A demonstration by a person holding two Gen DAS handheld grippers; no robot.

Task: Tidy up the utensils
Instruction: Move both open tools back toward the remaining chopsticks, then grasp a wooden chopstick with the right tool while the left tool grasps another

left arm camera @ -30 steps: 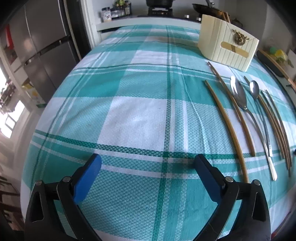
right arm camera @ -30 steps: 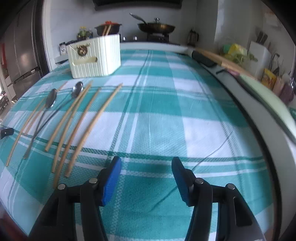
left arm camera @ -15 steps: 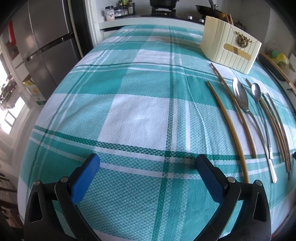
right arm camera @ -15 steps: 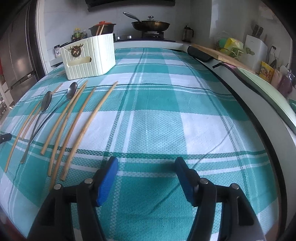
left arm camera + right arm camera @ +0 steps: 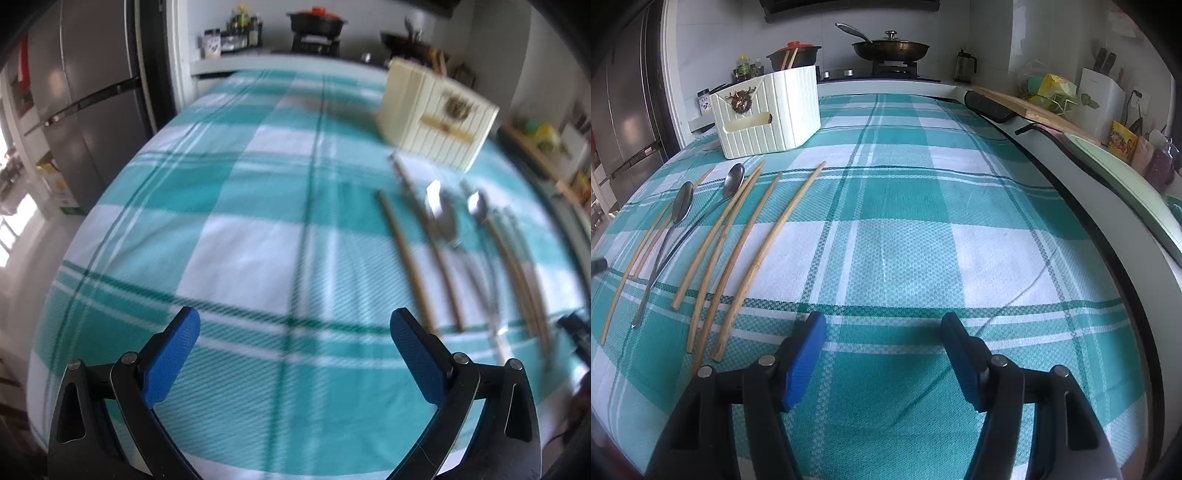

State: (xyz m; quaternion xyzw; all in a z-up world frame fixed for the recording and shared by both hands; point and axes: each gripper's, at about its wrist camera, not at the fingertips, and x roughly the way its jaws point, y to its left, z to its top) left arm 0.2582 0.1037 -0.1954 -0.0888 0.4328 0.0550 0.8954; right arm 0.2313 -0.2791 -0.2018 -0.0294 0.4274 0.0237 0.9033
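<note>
Several bamboo chopsticks (image 5: pixel 813 179) and two metal spoons (image 5: pixel 682 203) lie in a row on the teal plaid tablecloth (image 5: pixel 905 258), in front of a cream ribbed utensil holder (image 5: pixel 768 114). In the blurred left wrist view the same chopsticks (image 5: pixel 404 258), spoons (image 5: pixel 441 218) and holder (image 5: pixel 439 118) sit to the right. My left gripper (image 5: pixel 294 321) hovers open over bare cloth, left of the utensils. My right gripper (image 5: pixel 883 325) is open with nothing between its fingers, just right of the nearest chopstick ends.
A steel fridge (image 5: pixel 85 110) stands left of the table. Behind it is a stove with a pan (image 5: pixel 890 50) and a pot (image 5: pixel 794 55). A cluttered counter with a white knife block (image 5: pixel 1102 99) runs along the right edge.
The left gripper has lifted and tilted up, showing more of the kitchen and blurring its view. The right gripper's jaws have spread a little wider; it stays in place.
</note>
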